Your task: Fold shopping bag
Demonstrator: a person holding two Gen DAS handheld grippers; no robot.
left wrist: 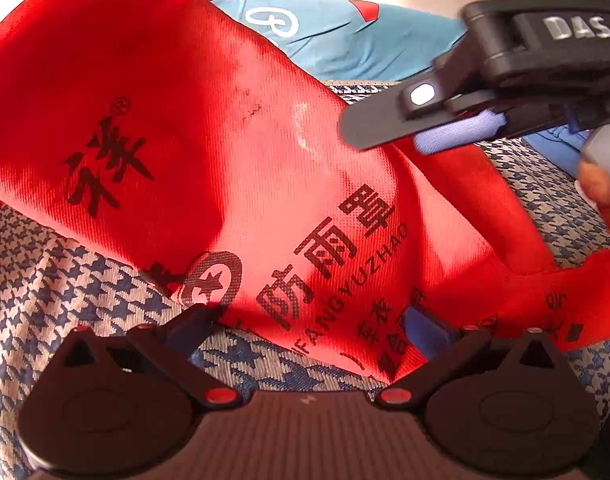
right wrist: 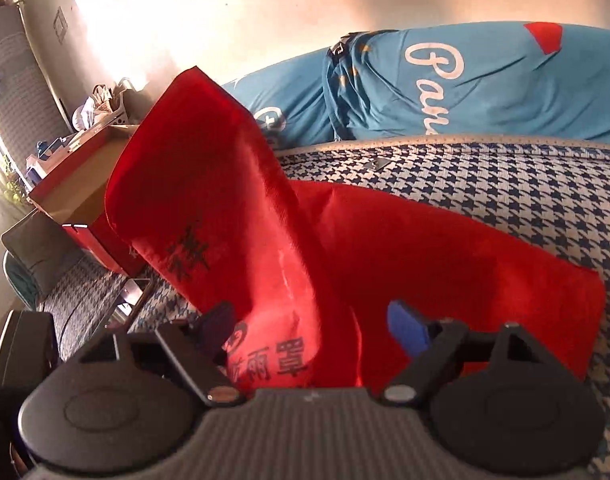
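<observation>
A home bedroom: houndstooth mattress (right wrist: pixel 505 184), blue bedding (right wrist: pixel 485 88), cluttered boxes (right wrist: pixel 77 184) by wall.

Shopping bag (right wrist: pixel 445 248) on mattress (right wrist: pixel 525 184), 1 half flat, other half raised at left (right wrist: pixel 201 184). Right tongs (right wrist: pixel 313 328) at near edge, astride raised fold. Left tongs (left wrist: pixel 317 320) at bag's near edge; right tongs (left wrist: pixel 389 128) above bag, upper right. Pillow (right wrist: pixel 485 88) behind bag. Open box (right wrist: pixel 81 188) left of mattress.

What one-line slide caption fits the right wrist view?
Right gripper open around a red shopping bag partly standing on a houndstooth bed, blue bedding behind.
</observation>
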